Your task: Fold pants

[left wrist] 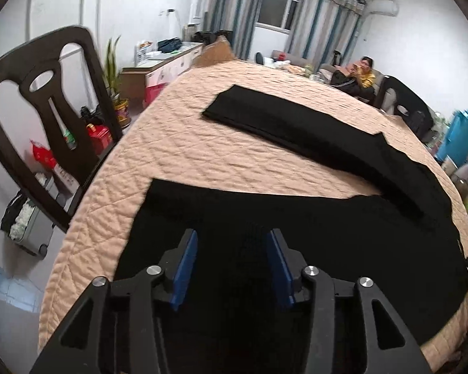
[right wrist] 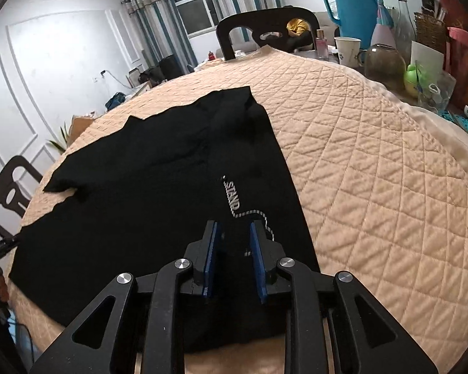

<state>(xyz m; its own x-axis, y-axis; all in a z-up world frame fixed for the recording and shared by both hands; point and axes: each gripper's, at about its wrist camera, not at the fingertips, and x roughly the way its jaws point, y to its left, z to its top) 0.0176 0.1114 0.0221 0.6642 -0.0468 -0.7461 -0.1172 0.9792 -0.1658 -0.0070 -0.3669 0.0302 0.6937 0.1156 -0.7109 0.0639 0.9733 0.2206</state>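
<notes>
A quilted peach cover (right wrist: 374, 162) lay over the bench. Black pants (left wrist: 327, 233) were spread flat on it, legs parted. The left claw (left wrist: 232, 243) hovered released over one leg; the right claw (right wrist: 234, 237) stood released above the waist, near the white drawstring (right wrist: 259, 215).

Quilt (right wrist: 374, 171) right of pants (right wrist: 159, 180) free; clutter (right wrist: 387, 62) rims edge.

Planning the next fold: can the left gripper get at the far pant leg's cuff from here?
Probably yes: the left gripper stands open over the near leg, and only bare quilt lies before the far cuff.
</notes>
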